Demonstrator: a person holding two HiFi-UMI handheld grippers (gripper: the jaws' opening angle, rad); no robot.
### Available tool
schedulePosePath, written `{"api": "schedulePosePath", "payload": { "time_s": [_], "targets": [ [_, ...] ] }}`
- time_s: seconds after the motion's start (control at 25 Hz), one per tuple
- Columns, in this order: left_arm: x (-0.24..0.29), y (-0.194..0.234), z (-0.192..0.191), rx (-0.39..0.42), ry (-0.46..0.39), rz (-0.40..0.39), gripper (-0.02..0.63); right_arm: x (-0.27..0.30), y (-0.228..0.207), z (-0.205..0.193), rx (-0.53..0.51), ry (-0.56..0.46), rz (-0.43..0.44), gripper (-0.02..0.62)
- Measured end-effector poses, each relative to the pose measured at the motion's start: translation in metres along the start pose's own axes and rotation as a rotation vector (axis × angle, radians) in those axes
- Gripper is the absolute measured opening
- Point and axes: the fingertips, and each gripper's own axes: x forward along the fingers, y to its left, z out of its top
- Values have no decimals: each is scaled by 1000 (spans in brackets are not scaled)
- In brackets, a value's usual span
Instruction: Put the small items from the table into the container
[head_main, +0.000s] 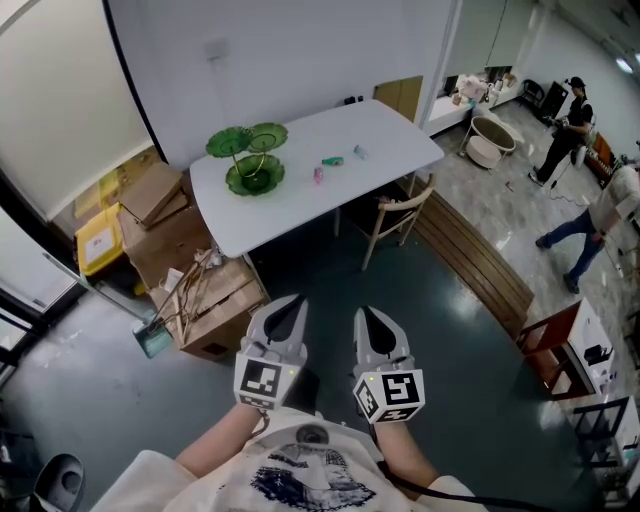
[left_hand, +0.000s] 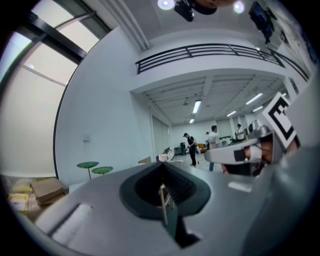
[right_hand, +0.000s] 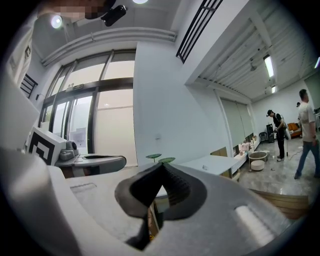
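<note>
Roughly level, side by side, low in the head view: left gripper (head_main: 291, 305) and right gripper (head_main: 373, 316), both aimed toward white table (head_main: 390, 125), well apart from it across dark floor. Both claws closed tight, pads together, nothing between; same seen in each gripper view.

On table, right half: three small items, loose, apart from one another.
- teal item (head_main: 332, 160), near middle
- pink item (head_main: 318, 175), just beside teal one, nearer table's front edge
- pale blue item (head_main: 360, 152), further right

At table's left end: green tiered container (head_main: 250, 160), upright, none of the items in it. Wooden chair (head_main: 395, 215) against near edge. Cardboard boxes (head_main: 170, 235) stacked left of table. Two people (head_main: 565, 125) far right.
</note>
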Motion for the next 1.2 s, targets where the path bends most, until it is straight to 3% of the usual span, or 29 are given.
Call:
{"api": "schedulePosePath", "payload": {
  "time_s": [0.24,0.44,0.92,1.2],
  "targets": [
    [34,31,-14,-52,11,14,-11,44,-8,-10,-11,27,14,-2],
    [75,67,-25,-35,4,5,-11,97,-19,-13,-16,50,19,-2],
    [196,210,-34,-42,2,13,-11,290,-40,11,-26,61,35,-2],
    [236,266,-41,-55,2,20,-11,365,-44,19,-25,65,41,-2]
  ]
}}
